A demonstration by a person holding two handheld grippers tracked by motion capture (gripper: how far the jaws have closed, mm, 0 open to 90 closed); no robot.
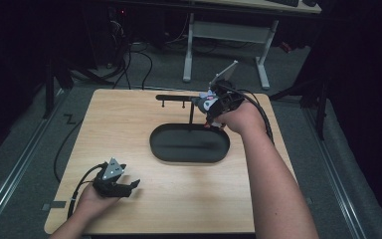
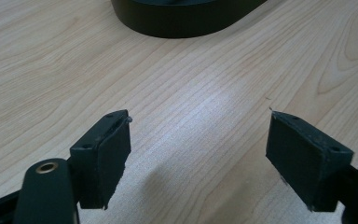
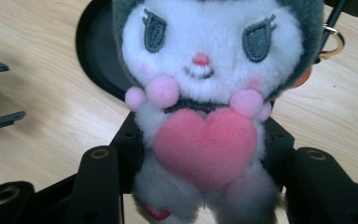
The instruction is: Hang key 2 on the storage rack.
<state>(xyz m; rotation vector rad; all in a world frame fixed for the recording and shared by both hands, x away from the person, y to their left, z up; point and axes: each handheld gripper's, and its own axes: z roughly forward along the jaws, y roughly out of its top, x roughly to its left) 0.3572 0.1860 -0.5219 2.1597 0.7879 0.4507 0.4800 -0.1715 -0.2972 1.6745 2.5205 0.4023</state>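
Observation:
A small plush toy [image 3: 205, 88] with a white face, grey hood and pink heart sits squeezed between the jaws of my right gripper [image 3: 204, 149]. From above, that right gripper [image 1: 210, 106] hovers over the far rim of the black oval tray [image 1: 189, 155], beside a thin black stand [image 1: 179, 98] with a crossbar and small hooks. A gold ring [image 3: 332, 43] hangs at the toy's side. My left gripper [image 1: 129, 185] rests near the table's front left; its pads [image 2: 103, 158] stand wide apart over bare wood with nothing between them.
The light wooden table [image 1: 129, 124] carries the tray in the middle. The tray's dark wall [image 2: 177, 21] lies ahead of the left gripper. Beyond the table stand a white desk frame [image 1: 224, 35] and cables on the floor.

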